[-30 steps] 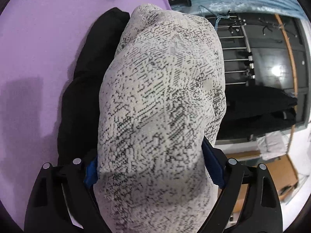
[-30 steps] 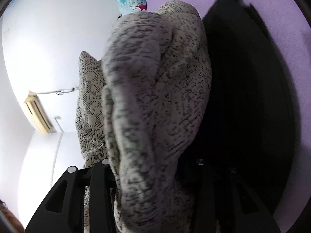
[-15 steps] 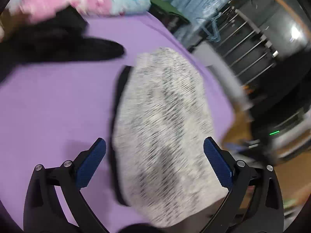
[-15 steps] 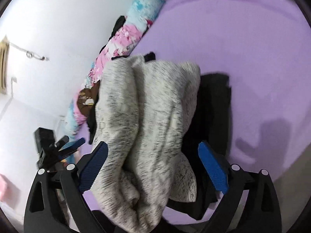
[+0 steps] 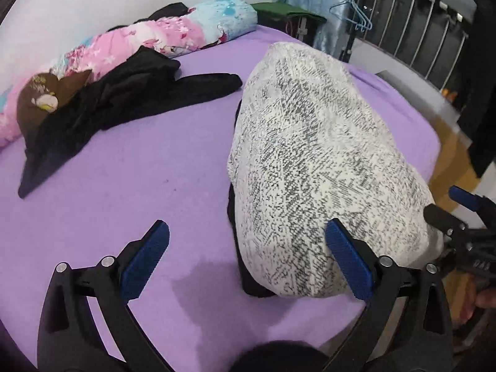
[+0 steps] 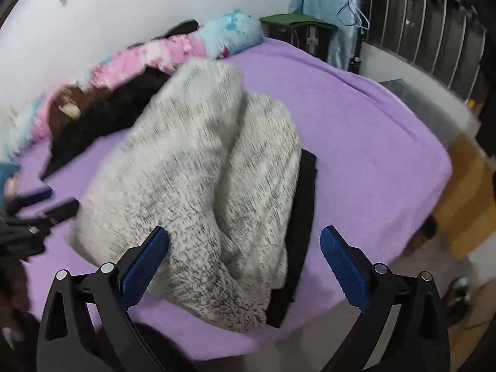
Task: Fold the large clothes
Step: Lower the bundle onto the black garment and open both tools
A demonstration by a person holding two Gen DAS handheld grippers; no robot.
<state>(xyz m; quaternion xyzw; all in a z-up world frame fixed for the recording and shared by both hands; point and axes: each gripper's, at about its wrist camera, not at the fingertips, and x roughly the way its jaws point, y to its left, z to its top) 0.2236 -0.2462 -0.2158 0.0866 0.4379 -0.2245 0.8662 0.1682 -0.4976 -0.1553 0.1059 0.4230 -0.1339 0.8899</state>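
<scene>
Left claw (image 5: 246,259): wide open, blue pads spread, nothing between them. It hangs above the purple bed (image 5: 124,186) at lower centre of the left view, its right pad just in front of the bundle's near end.
Right claw (image 6: 245,259): also wide open and empty, low in the right view, with the bundle's near end showing between its fingers. In the left view it peeks in at the right edge (image 5: 465,217).
Sweater (image 5: 313,173): speckled white-and-black knit, folded into a thick mound, lying centre-right in the left view. In the right view (image 6: 198,179) it shows two rounded lobes with a crease between, somewhat blurred.
Black garment (image 6: 300,232): lies under the sweater, its folded edge sticking out along the right side in the right view and along the sweater's left and near edge in the left view (image 5: 248,282).
Black clothes (image 5: 102,105): loose heap at upper left, well apart from the sweater.
Blanket (image 5: 173,34): pink and blue roll along the wall behind the heap.
Hangers (image 5: 356,12): blue, upper right, on the rail.
</scene>
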